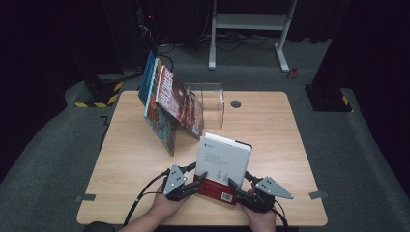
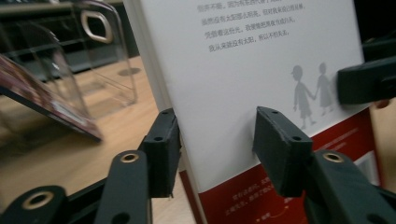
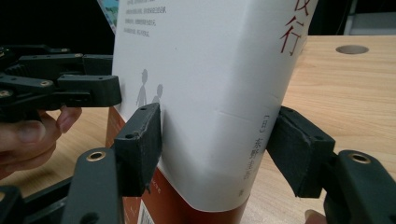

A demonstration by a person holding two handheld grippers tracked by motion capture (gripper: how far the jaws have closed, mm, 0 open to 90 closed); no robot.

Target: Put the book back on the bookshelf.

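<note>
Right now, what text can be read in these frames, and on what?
"行", red, on the spine of the white book; the character above it is cut off.
"[日] 东野圭吾", lower on that spine.
Back-cover lines: too small to read surely.
Leaning books: lettering blurred.

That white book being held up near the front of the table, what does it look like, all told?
The white book is a thick volume in a white jacket with a red band along the bottom, small printed text, two hand-in-hand silhouettes and red characters on its spine. It stands tilted near the table's front edge, the left gripper astride its page edge and the right gripper clamping its spine.
</note>
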